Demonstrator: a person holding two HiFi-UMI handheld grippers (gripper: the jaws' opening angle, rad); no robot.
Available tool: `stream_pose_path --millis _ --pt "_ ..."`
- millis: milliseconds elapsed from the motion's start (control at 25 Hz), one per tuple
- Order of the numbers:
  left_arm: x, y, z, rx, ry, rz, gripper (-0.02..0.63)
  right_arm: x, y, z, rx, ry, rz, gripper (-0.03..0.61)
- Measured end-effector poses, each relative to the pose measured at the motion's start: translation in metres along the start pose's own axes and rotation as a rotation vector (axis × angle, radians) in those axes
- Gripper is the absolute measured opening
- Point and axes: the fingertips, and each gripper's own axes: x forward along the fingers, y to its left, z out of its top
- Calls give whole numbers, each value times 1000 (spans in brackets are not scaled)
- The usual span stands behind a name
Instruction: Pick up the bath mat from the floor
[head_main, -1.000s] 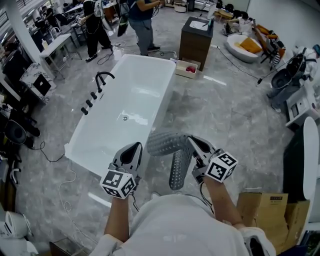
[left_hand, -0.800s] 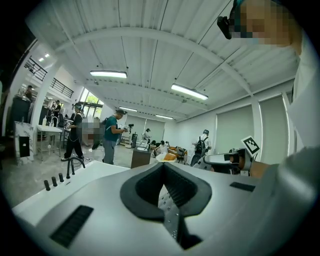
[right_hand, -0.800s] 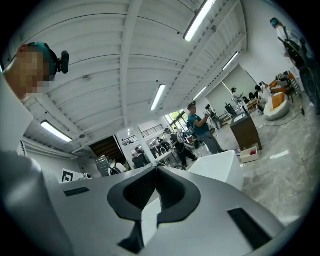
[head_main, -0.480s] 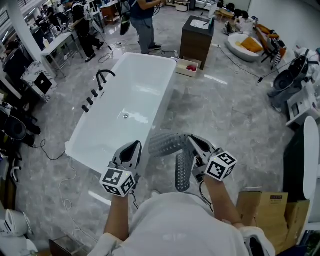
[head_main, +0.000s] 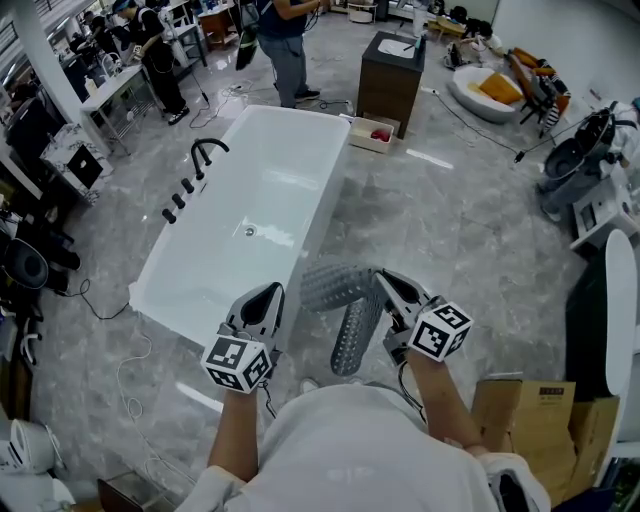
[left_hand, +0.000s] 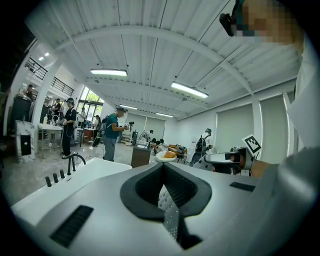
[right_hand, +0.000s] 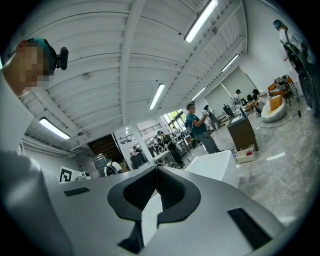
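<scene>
Grey bath mat (head_main: 338, 286) already off the floor (head_main: 460, 240), strung in the air between both grippers, just right of the white bathtub (head_main: 250, 190); upper span's long axis roughly left to right across the head view, from left gripper (head_main: 274, 292) to right gripper (head_main: 383, 280); loose fold drooping straight down from the right-hand end, close under right gripper, towards the person; left gripper clenched on a perforated grey edge of the mat, seen pinched between its jaws in left gripper view; right gripper clamped tight too, pale strip of mat showing below its closed jaws in right gripper view; both at similar height, pointing away from the body; right gripper nearer the hanging bulk, so probably carrying most of the weight; lift judged about done; any next carry likely depends on getting that drooping end well clear of the floor.
</scene>
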Motion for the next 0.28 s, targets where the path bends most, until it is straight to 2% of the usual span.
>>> stream_pose_path --millis 280 --pt "2 4 -3 -2 9 -1 15 3 -3 -2 -4 3 -9 31"
